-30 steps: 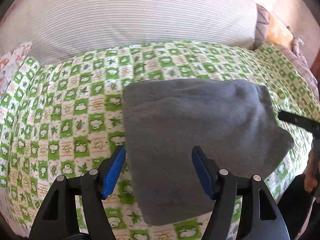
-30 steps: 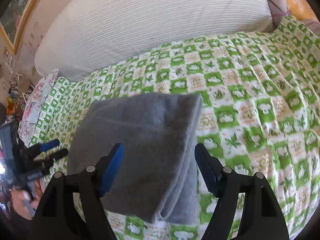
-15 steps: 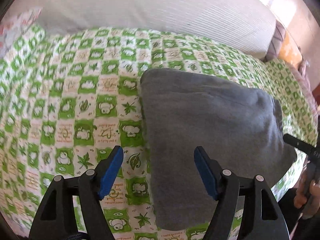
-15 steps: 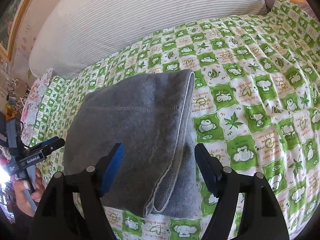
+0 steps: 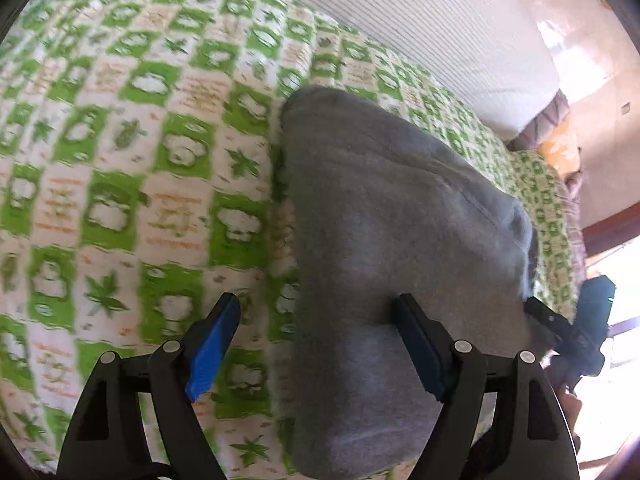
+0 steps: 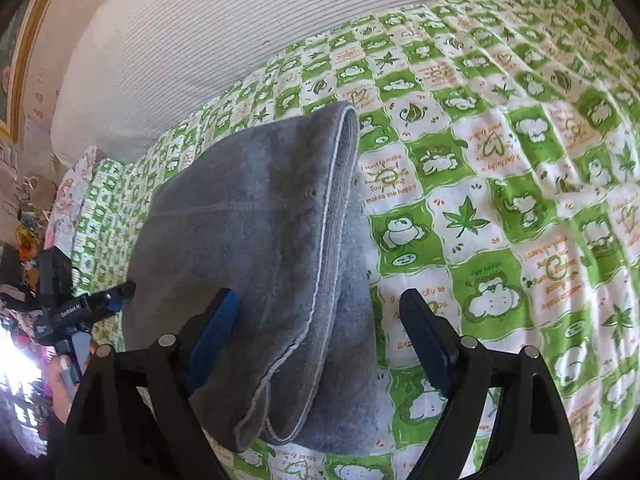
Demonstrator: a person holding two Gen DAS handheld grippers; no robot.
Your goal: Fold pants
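Note:
Grey folded pants lie flat on the bed, and in the right wrist view their stacked hems show along the right edge. My left gripper hovers close over the pants' near left edge; its jaws are opening, with cloth under the right finger and bare sheet under the left, and the pads press on nothing. My right gripper hangs over the near right edge, also opening, with the layered hem between its jaws but not pinched. Each gripper shows in the other's view: the left gripper and the right gripper.
A green-and-white checked sheet covers the bed. A long white ribbed bolster lies along the back, with a wall behind it. Colourful clutter sits past the bed's left side. A hand holds the left gripper's handle.
Both grippers have come down closer to the pants and their jaws have widened. The left one has rolled, so the pants now run slantwise across its view.

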